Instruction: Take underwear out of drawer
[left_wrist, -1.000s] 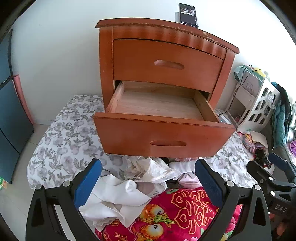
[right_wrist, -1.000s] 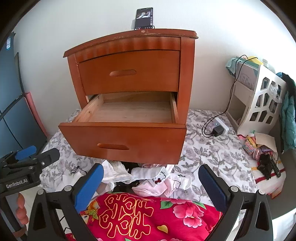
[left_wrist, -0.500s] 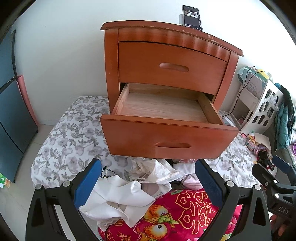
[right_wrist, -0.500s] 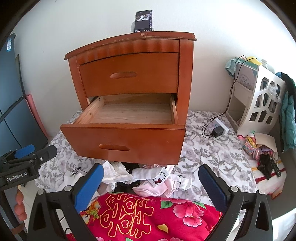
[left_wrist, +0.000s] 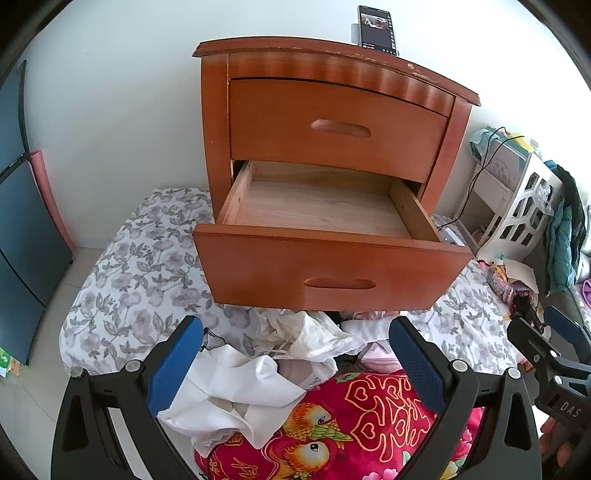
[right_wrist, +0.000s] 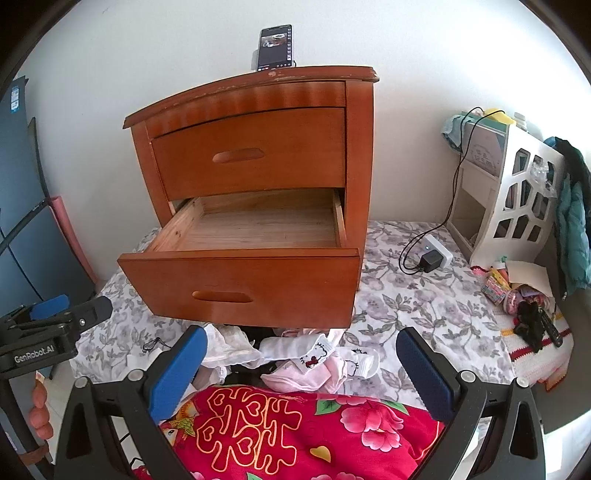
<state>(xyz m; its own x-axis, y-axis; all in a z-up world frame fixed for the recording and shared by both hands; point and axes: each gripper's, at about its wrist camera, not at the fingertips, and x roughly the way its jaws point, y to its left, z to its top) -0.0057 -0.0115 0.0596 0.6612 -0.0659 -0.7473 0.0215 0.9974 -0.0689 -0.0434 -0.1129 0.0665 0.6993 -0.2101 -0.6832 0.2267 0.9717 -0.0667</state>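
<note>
Floral sheet (right_wrist: 424, 306) bears bare-bottomed open drawer (right_wrist: 258, 225).

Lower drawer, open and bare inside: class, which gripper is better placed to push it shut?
Left, probably: the left gripper faces the drawer front squarely; the right gripper sits off to one side.

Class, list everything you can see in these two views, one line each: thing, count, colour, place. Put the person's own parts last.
nightstand: one, reddish-brown, against wall
lower drawer: one, pulled open, bare inside
upper drawer: one, closed
phone: one, black, atop nightstand
underwear pile: several, white and pink, below drawer front
red quilt: one, floral, nearest the cameras
floral sheet: one, grey-white, under the nightstand
white shelf: one, right
charger: one, black, plugged in on sheet
left gripper: open, blue pads
right gripper: open, blue pads
</note>
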